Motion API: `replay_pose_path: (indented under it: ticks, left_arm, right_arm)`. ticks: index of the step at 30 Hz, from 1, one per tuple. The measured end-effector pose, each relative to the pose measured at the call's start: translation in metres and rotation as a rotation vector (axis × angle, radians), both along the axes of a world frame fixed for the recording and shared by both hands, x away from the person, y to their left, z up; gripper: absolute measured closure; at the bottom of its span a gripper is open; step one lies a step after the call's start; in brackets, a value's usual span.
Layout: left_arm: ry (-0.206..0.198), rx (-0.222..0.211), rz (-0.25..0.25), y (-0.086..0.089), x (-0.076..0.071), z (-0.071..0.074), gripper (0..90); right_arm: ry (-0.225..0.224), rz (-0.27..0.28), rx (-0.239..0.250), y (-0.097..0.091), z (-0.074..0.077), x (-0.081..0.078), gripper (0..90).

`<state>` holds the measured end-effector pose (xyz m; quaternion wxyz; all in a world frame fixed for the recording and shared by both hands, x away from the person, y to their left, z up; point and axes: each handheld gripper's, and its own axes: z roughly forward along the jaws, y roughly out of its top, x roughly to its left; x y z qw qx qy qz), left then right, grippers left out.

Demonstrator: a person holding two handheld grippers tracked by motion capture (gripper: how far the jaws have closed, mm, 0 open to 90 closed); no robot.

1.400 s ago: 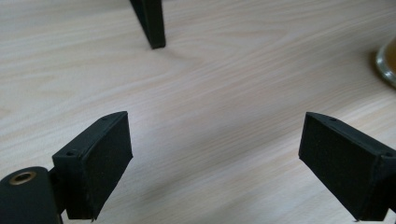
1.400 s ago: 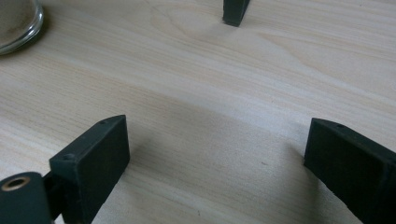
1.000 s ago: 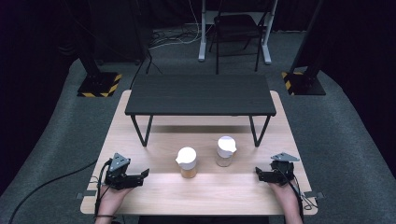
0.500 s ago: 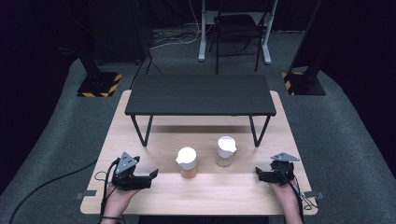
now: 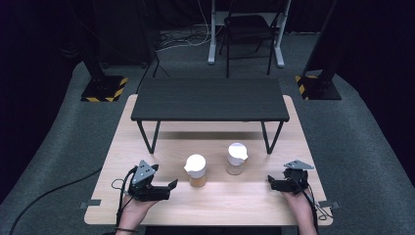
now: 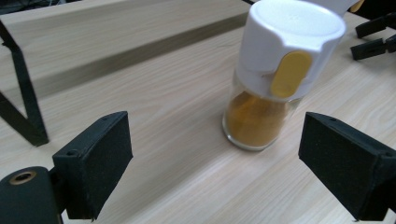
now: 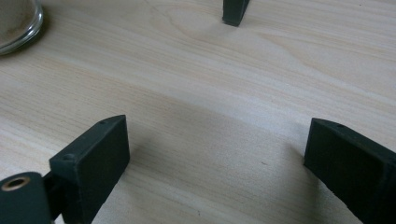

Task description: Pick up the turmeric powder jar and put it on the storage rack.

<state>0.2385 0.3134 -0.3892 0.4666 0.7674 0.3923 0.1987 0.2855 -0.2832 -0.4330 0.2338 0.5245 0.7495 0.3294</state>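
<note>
You are bringing your left gripper (image 5: 169, 187) in toward the jar of orange spice (image 5: 195, 170), its jaws spread wide with nothing between them yet; in the left gripper view the jar (image 6: 275, 84) is standing ahead and a little right of the gap's middle, so you are best steering the hand slightly that way before you close. The jar is sitting upright on the light wooden table (image 5: 235, 203), in front of the low black shelf (image 5: 210, 99), with its white cap and yellow flip tab (image 6: 290, 73) facing your side. Judging by its shape, the glass body below the cap is the safer place to pinch, since the cap is wider and could slip or pop. The jar is tall and narrow, so you are wise to be coming in level and slow, letting both pads meet the glass together instead of nudging it over with one. The second jar (image 5: 236, 157), holding a paler powder, is standing near on the right, apart from the first; keep clear of it. Your right gripper (image 5: 274, 183) is resting low near the table's right edge, jaws likewise spread and holding nothing, well apart from both jars.
</note>
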Motion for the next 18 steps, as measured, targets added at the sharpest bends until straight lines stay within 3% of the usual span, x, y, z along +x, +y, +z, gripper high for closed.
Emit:
replay_pose_path:
  ticks: [18]
  left_arm:
    - [-0.026, -0.001, -0.036, -0.032, 0.006, 0.000, 9.0]
  right_arm:
    - [0.000, -0.001, 0.000, 0.000, 0.000, 0.000, 6.0]
